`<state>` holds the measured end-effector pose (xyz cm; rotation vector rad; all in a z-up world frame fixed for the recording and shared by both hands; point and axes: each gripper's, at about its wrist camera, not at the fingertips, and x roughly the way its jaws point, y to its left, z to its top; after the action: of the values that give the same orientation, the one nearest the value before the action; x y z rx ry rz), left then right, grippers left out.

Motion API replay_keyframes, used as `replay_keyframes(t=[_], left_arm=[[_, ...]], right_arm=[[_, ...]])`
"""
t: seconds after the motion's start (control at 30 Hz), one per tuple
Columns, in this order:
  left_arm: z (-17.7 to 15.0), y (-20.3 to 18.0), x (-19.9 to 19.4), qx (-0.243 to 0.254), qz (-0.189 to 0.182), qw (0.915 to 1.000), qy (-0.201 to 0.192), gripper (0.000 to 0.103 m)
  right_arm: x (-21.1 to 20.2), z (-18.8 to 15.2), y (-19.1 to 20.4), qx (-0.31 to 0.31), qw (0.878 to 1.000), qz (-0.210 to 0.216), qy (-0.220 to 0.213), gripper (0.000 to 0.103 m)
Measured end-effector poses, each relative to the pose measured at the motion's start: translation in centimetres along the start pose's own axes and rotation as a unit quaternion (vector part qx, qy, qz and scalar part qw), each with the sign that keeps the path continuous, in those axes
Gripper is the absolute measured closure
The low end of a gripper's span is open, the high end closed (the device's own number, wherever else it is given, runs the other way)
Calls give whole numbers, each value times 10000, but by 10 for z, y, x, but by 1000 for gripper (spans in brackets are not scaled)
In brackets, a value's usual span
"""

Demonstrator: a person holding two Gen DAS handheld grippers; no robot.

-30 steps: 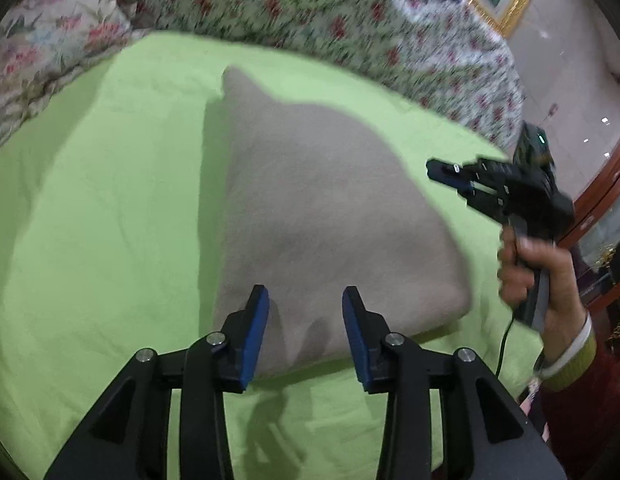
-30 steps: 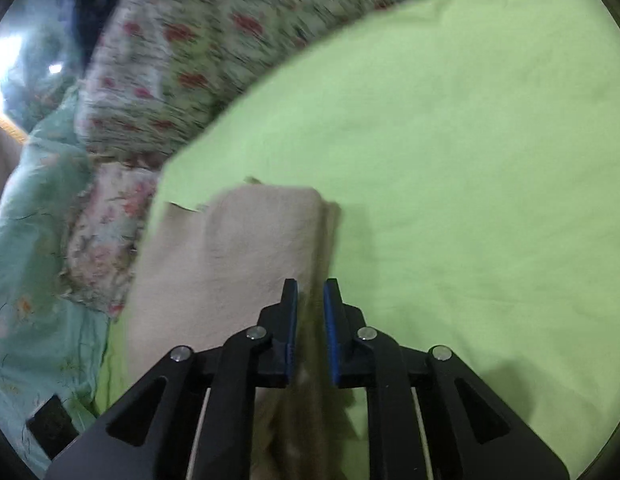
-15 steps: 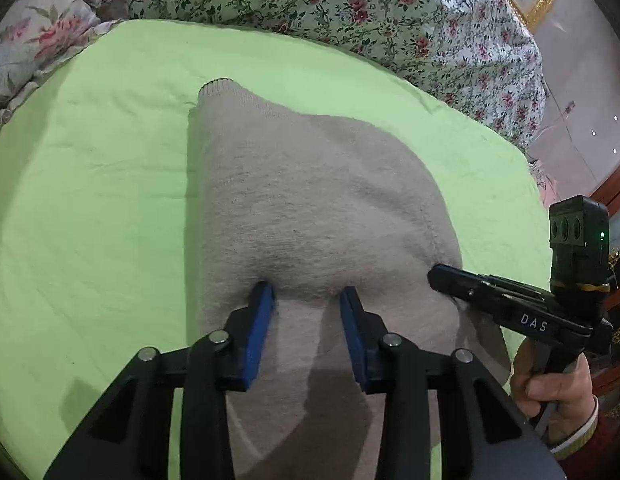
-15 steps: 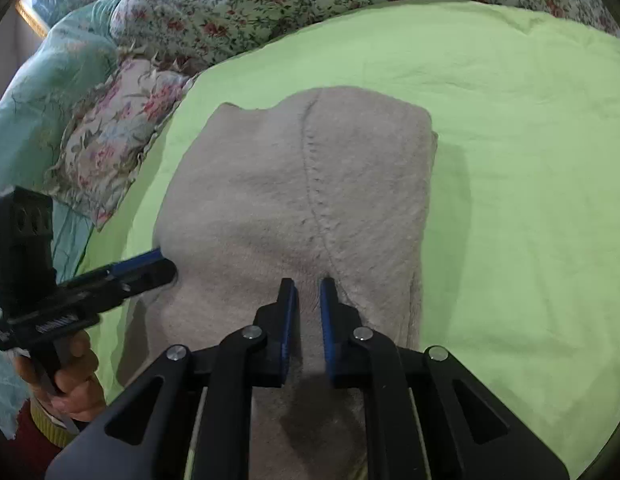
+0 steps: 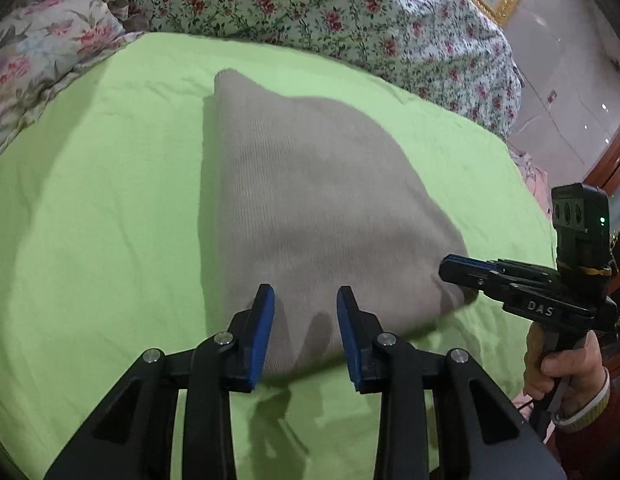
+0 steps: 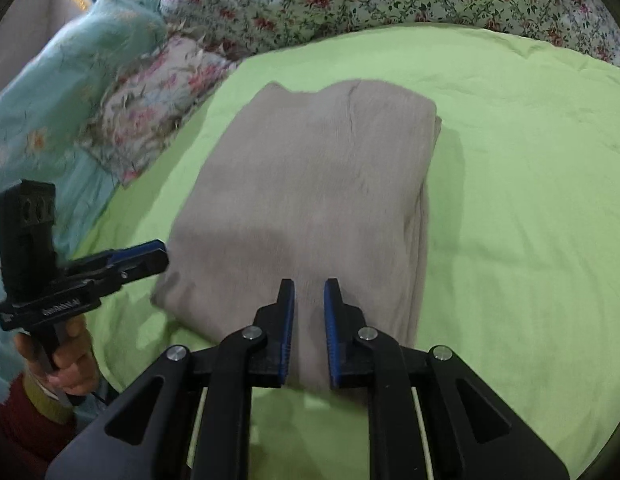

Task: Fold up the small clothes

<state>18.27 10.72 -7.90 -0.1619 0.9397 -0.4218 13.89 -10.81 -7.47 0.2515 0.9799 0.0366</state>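
Observation:
A folded beige knit garment [image 5: 317, 208] lies flat on a lime-green sheet [image 5: 90, 220]; it also shows in the right wrist view [image 6: 310, 200]. My left gripper [image 5: 306, 300] is open and empty, hovering over the garment's near edge. My right gripper [image 6: 309, 292] has its jaws slightly apart and empty, just above the garment's near end. The right gripper shows in the left wrist view [image 5: 453, 270] at the garment's right corner. The left gripper shows in the right wrist view [image 6: 158, 254] at the garment's left corner.
A floral quilt [image 5: 329, 12] is bunched along the far side of the bed. A floral pillow [image 5: 42, 48] lies at the far left, and a teal blanket [image 6: 50, 92] beside it. Green sheet [image 6: 529, 220] spreads to the right of the garment.
Both grippers have pulled back from the garment's middle to its near edge and lifted off it. The right jaws have opened a little. The garment lies still and folded.

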Motion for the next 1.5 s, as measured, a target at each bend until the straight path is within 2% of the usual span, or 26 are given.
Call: replay_keyframes(t=[0.13,0.33,0.53,0.57,0.63,0.67,0.7,0.77,0.8,0.87,1.03,1.13,1.3,1.43,1.5], left_arm=[[-19,5,12,4,56,9999,143,71],[-25,2,17,136,217,9996,124,71],[-28,5,9,-68,235,9996,152,69],[-30,4,7,-77,294,9994,172,66],[-35,3,-1,-73,605,9979,197,52],[-39,2,-7,-87,828,9964,183,42],[-43,3,-12,-87,968,9951,164,39],[-49,1,-23,-68,1113,9937,128,36],[-55,1,-30,-74,1225,9924,119,29],[-61,0,-38,-91,1491,9887,114,21],[-77,-3,-54,-152,1897,9817,114,15],[-86,-7,-62,-194,1970,9801,149,1],[-94,-20,-76,7,2231,9748,7,0],[-97,-34,-91,184,2743,9615,-19,0],[-98,-43,-97,399,2951,9546,0,0]], right_arm=[[15,-16,-3,-94,9992,-369,156,87],[15,-20,-7,-22,9991,-413,50,87],[8,-22,-11,1,9991,-408,64,87],[6,-24,-11,16,9991,-412,77,87],[-1,-28,-13,69,9990,-422,110,87],[-4,-31,-13,81,9990,-431,114,86],[-9,-33,-13,90,9989,-444,117,85],[-23,-40,-12,106,9991,-404,109,79],[-27,-44,-10,108,9991,-403,84,76],[-41,-51,-7,47,9991,-428,15,62],[-68,-68,-1,11,9991,-399,-124,59],[-78,-77,2,23,9990,-413,-151,49],[-93,-94,7,-24,9990,-429,-139,38],[-109,-101,10,-51,9989,-445,-99,34],[-119,-103,15,-128,9989,-433,-156,28]])
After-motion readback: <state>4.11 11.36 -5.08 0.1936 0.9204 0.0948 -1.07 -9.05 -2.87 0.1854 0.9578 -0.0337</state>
